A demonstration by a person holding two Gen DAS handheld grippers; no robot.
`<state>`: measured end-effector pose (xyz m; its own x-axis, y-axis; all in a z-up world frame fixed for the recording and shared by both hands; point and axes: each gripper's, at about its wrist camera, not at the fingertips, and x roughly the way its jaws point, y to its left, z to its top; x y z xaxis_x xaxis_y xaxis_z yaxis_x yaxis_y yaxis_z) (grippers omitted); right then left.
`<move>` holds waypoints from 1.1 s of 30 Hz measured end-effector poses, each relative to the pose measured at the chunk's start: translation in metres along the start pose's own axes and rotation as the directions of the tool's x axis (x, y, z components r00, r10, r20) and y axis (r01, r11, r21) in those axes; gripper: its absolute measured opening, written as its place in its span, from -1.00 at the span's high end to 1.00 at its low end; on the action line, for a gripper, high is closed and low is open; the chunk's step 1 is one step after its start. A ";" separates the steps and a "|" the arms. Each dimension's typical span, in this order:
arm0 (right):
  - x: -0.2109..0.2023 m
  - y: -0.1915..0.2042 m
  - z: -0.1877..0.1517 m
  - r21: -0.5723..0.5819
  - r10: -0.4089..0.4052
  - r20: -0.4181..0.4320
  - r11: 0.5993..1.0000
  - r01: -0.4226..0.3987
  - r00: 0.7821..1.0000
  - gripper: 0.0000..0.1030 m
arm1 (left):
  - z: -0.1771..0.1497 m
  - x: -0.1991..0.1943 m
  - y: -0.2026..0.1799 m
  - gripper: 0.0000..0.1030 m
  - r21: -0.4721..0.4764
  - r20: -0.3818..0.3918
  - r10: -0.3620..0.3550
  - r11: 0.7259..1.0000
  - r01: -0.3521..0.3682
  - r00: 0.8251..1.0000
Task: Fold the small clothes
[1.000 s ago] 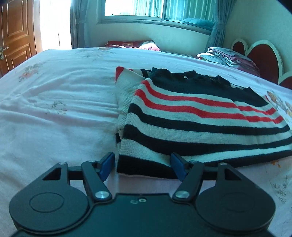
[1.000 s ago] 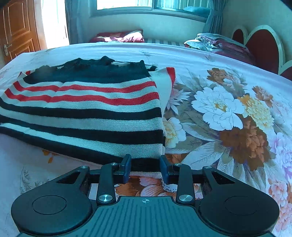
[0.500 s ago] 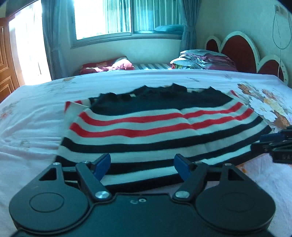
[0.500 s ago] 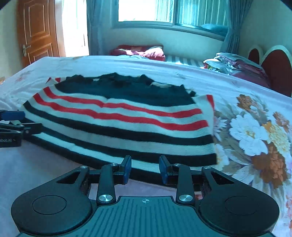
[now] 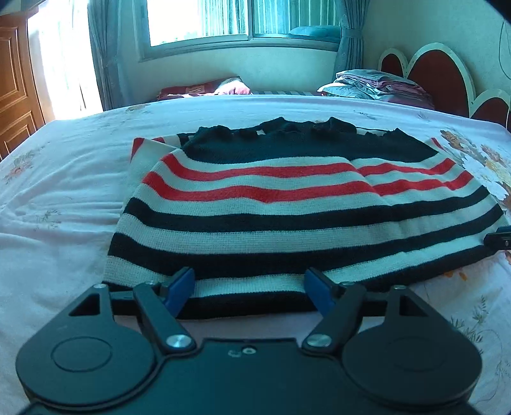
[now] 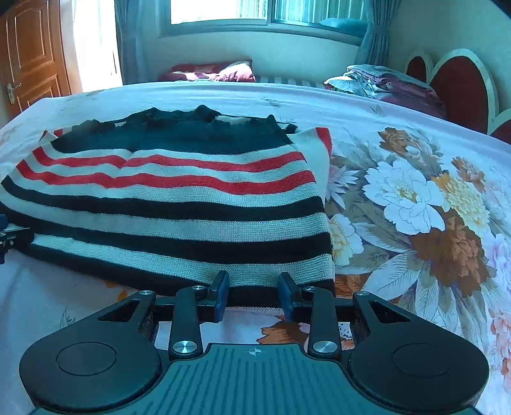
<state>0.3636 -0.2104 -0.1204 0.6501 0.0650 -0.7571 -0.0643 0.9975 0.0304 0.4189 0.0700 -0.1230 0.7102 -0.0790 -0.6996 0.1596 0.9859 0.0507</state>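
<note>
Sweater: striped sweater lies flat on bed, hem now between both tongs.
Left gripper: fingers apart, shifted inward along hem.
Right gripper: fingers apart, unclamped; hem grasp looks next.

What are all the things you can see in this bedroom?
striped sweater: one, black, white and red, flat on the bed's middle
bed sheet: one, pink with big flowers, covers the bed
folded clothes pile: one, grey and maroon, far right by the headboard
headboard: one, red with cream edges, far right
red bedding: one heap, below the window
window: one, bright, with curtains
door: one, brown wood, left
left gripper: one, black with blue pads, open at the sweater's near hem
right gripper: one, same colours, open at the hem
</note>
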 end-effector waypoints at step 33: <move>-0.026 -0.019 -0.005 0.043 0.027 0.048 0.999 -0.029 0.998 0.37 | -0.002 -0.031 -0.004 -0.92 -0.047 0.041 0.078 0.996 -0.076 0.996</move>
<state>0.3439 -0.2311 -0.1045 0.6837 0.0936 -0.7237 -0.0511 0.9954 0.0804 0.3951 0.0691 -0.1028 0.7480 -0.0083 -0.6636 0.0728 0.9949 0.0697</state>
